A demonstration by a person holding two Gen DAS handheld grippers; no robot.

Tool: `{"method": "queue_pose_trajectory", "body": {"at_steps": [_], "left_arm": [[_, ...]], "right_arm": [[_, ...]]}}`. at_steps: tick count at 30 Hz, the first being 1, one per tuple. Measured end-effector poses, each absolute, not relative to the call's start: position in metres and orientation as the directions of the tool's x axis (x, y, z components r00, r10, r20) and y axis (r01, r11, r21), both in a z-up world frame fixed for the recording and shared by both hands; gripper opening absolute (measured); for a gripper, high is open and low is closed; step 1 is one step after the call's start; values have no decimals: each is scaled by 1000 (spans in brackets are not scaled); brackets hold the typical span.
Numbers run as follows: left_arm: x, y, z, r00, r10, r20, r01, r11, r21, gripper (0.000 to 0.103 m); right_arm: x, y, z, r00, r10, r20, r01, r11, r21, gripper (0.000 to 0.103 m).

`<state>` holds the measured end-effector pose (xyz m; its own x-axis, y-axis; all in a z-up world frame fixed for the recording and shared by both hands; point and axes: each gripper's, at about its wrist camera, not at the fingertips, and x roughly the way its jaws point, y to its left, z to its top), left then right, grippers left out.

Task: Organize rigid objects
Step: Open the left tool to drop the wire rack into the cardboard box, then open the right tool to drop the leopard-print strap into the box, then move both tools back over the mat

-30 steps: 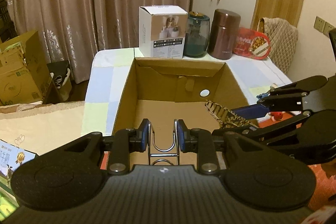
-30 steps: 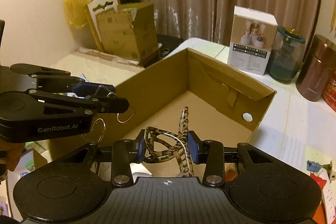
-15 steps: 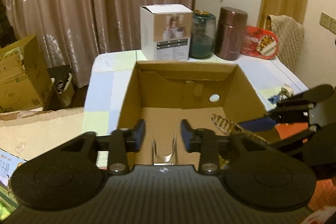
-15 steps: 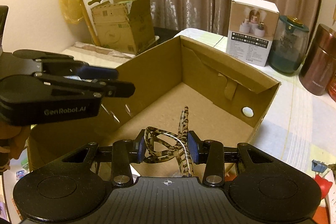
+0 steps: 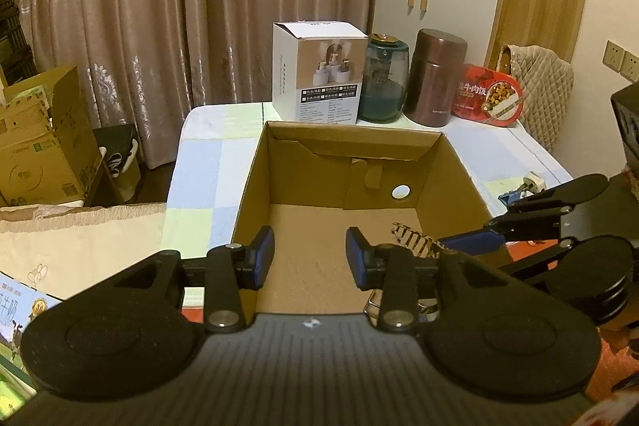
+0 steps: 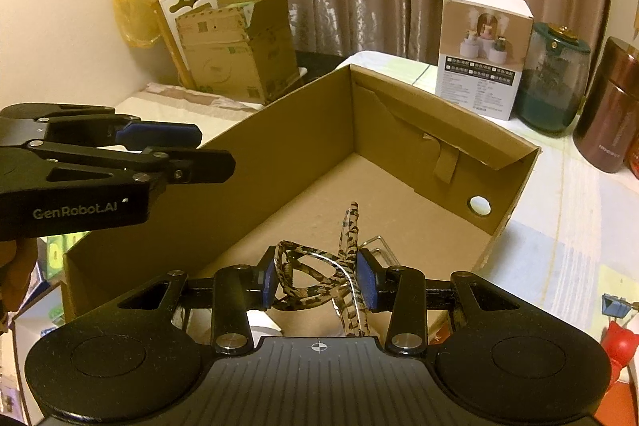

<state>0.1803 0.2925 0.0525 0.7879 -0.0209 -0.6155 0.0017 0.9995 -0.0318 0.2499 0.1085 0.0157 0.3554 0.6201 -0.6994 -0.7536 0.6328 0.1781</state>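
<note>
An open cardboard box (image 5: 255,186) with plain brown walls, a folded inner flap and a round punched hole in its far wall sits on a counter (image 5: 199,162) covered in a pale checked cloth. The left tool (image 5: 309,258) hovers over the box's near end with its blue-padded fingers apart and nothing between them. The right tool (image 6: 317,276) is clamped on a pair of glasses (image 6: 319,274) with a glossy, tortoiseshell-patterned plastic frame; one thin arm of the glasses sticks up and forward above the box floor, so the glasses hang over the inside of the box at its near right part. Just beyond the right tool's fingers, a thin bent metal wire piece (image 6: 379,246) lies in the box; its full shape is hidden. At the counter's far edge stand a white printed carton (image 5: 317,82), a dark green rounded glass jar (image 5: 383,78), a smooth brown metal canister (image 5: 433,78) and a red round tin (image 5: 489,94), set close side by side before heavy, shiny folded curtains (image 5: 159,6).
</note>
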Motion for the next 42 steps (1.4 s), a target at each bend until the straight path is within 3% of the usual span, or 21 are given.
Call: {"method": "queue_pose_trajectory", "body": {"at_steps": [11, 16, 26, 33, 42], "left_arm": [[170, 300, 57, 796, 0, -606, -29, 999, -38, 34], [159, 299, 63, 800, 15, -600, -52, 998, -44, 34], [122, 257, 89, 818, -5, -575, -57, 994, -89, 34], [94, 211, 109, 823, -26, -568, -39, 994, -103, 34], [62, 149, 115, 818, -63, -572, -1, 994, -110, 51]], "right_arm": [[251, 113, 18, 332, 677, -657, -753, 610, 247, 38], [249, 99, 34, 371, 684, -628, -730, 633, 258, 45], [201, 24, 68, 456, 694, -557, -686, 673, 278, 49], [156, -36, 76, 526, 641, -559, -632, 735, 247, 53], [116, -107, 72, 584, 579, -569, -562, 794, 232, 58]]}}
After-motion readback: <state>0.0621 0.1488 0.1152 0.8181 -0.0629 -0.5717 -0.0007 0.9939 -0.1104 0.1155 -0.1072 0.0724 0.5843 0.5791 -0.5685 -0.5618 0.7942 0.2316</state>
